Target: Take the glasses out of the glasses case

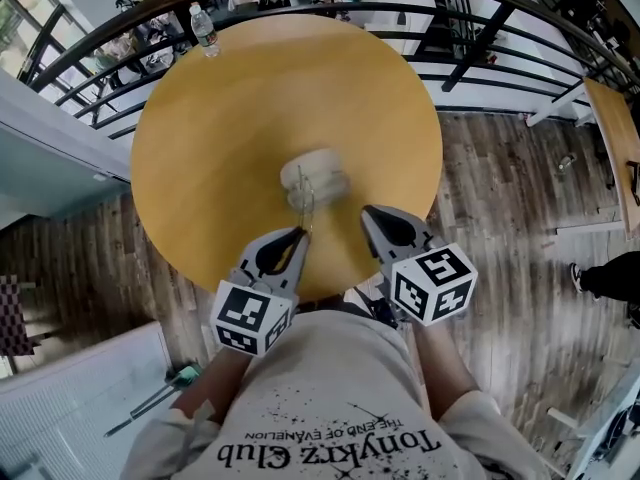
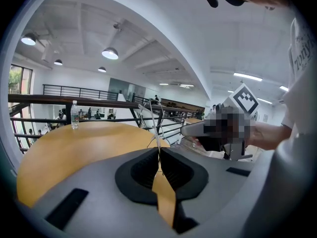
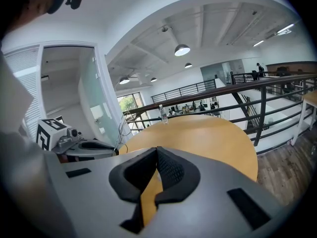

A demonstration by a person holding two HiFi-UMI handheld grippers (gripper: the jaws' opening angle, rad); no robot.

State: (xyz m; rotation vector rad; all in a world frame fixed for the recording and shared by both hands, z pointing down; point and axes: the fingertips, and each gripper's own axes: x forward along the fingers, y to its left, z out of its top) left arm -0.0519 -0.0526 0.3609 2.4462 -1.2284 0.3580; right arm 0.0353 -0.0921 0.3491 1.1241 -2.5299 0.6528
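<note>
Near six o'clock on the surface (image 1: 220,138), left gripper (image 1: 302,234) fingers pinched on thin wire glasses (image 1: 304,208). Long axis runs toward twelve, far end at case (image 1: 316,176). Right gripper (image 1: 369,214) fingers pressed together, empty. Left is nearer.

The left tool (image 1: 301,234) holds the glasses (image 1: 305,206) just beside the case (image 1: 320,175) on the table (image 1: 230,118).

The left gripper (image 1: 303,231) pinches the glasses (image 2: 158,140) frame, which sticks out past its tips. The right gripper (image 1: 368,212), just beside it, has its jaws together on nothing.
</note>
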